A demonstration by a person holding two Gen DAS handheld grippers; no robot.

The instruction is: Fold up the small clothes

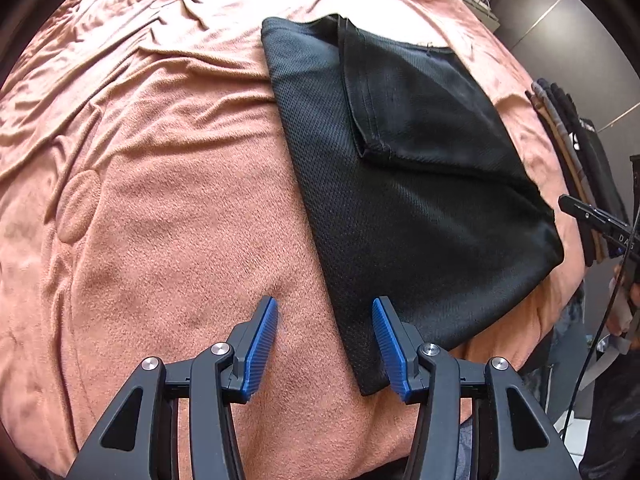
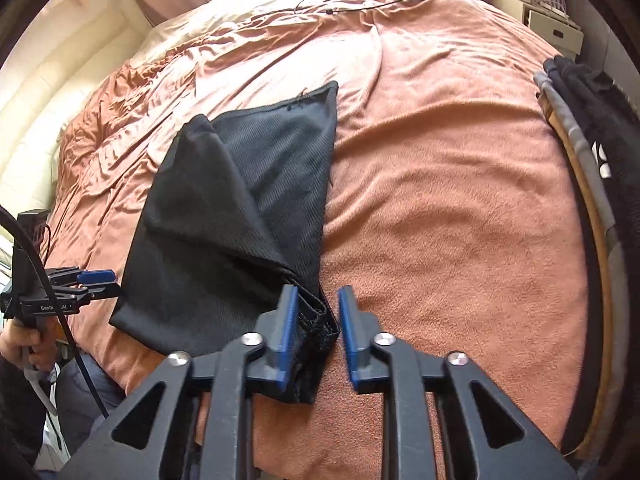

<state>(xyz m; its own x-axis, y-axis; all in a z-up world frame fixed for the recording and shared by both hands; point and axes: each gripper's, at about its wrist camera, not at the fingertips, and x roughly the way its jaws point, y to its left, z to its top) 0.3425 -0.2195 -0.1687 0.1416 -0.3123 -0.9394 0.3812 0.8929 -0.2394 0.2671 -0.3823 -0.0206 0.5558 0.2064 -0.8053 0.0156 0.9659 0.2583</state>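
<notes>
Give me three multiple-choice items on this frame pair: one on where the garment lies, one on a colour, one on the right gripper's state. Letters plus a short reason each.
1. Where does the black garment lie?
A. on the blanket-covered bed
B. in a basket
C. on a hanger

2. What colour is the blanket under it?
A. white
B. salmon pink
C. green

3. How does the right gripper stand?
A. clamped shut on the garment
B. jaws apart, garment corner between them, not pinched
C. shut on nothing

Answers:
1 A: both views show the garment spread flat on the bed.
2 B: the blanket reads salmon pink all around the garment.
3 B: in the right wrist view a gap shows between the blue pads and the corner lies loose there.
</notes>
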